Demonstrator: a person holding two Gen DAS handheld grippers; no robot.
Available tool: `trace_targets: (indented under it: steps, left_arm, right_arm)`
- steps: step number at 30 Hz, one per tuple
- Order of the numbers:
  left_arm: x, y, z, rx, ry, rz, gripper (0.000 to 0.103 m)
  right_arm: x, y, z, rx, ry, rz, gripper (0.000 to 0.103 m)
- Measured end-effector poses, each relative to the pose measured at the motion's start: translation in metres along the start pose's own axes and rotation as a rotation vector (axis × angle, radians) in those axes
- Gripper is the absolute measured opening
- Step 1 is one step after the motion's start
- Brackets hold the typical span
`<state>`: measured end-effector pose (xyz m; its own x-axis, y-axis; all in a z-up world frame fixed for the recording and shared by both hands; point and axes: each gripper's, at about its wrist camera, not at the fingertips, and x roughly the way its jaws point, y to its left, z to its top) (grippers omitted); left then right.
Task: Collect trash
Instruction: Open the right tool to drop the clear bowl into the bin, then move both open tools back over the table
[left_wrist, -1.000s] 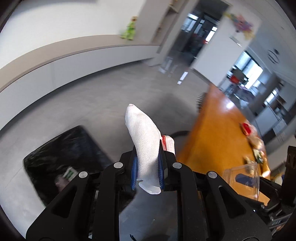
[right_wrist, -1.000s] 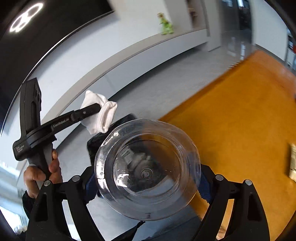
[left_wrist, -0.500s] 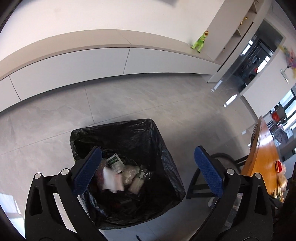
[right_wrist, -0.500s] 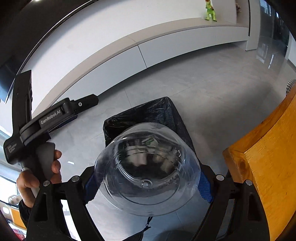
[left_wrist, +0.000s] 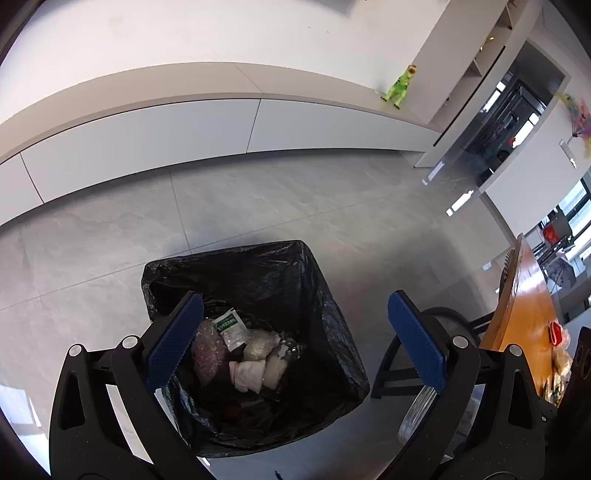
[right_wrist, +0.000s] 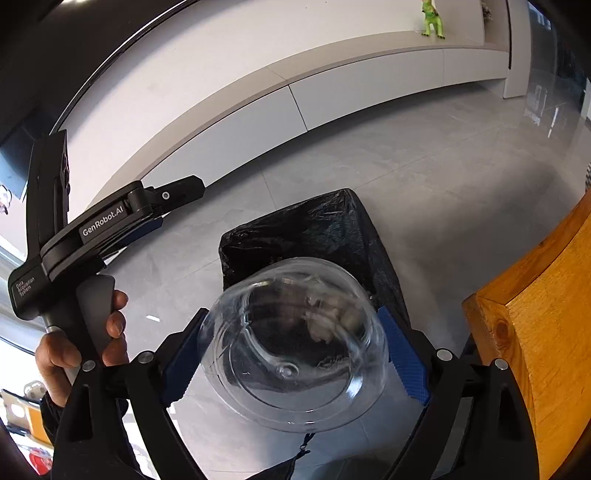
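Observation:
A bin lined with a black bag (left_wrist: 229, 254) stands on the grey floor, with wrappers and bags inside. A white glove (left_wrist: 247, 373) lies on top of that trash. My left gripper (left_wrist: 293, 299) hangs open and empty right above the bin. A clear plastic bowl (right_wrist: 295, 343) sits tilted and blurred between the fingers of my right gripper (right_wrist: 291, 311), whose jaws are opening. Its blue pads stand just off the bowl's sides. The bowl hovers over the near edge of the bin (right_wrist: 314, 221). The bowl's rim (left_wrist: 417, 413) also shows in the left wrist view.
An orange wooden table (right_wrist: 535, 332) juts in at the right, with more litter (left_wrist: 557, 332) further along it. A black chair frame (left_wrist: 391, 369) stands between bin and table. A low white cabinet (left_wrist: 147, 136) with a green toy dinosaur (left_wrist: 399, 86) lines the wall. A hand (right_wrist: 74, 350) holds the left gripper.
My left gripper opened and the white glove dropped into the bin. Both grippers swung over the bin and tipped downward. The bowl has tilted and slipped forward between the right fingers.

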<state>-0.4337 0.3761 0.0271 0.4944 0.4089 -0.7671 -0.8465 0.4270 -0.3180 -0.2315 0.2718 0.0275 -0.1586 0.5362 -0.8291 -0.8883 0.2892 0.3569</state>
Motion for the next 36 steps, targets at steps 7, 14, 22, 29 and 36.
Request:
trace_targets:
  steps: [7, 14, 22, 29, 36]
  left_arm:
    - [0.003, -0.003, 0.0, 0.013, 0.012, -0.006, 0.097]
    - [0.003, -0.004, 0.0, 0.013, 0.019, -0.01, 0.097]
    - [-0.004, -0.021, -0.001, 0.052, 0.02, -0.037, 0.097]
    - [-0.022, -0.092, -0.015, 0.215, 0.001, -0.139, 0.097]
    - [-0.02, -0.208, -0.048, 0.426, 0.055, -0.282, 0.097]
  right_arm:
    - [0.002, 0.0, 0.001, 0.016, 0.007, 0.007, 0.09]
    - [-0.004, -0.002, 0.002, 0.03, 0.005, 0.027, 0.09]
    - [-0.031, -0.016, -0.004, 0.052, -0.035, 0.063, 0.09]
    - [-0.097, -0.047, -0.034, 0.043, -0.207, 0.016, 0.09]
    - [-0.166, -0.106, -0.082, 0.114, -0.35, -0.07, 0.094]
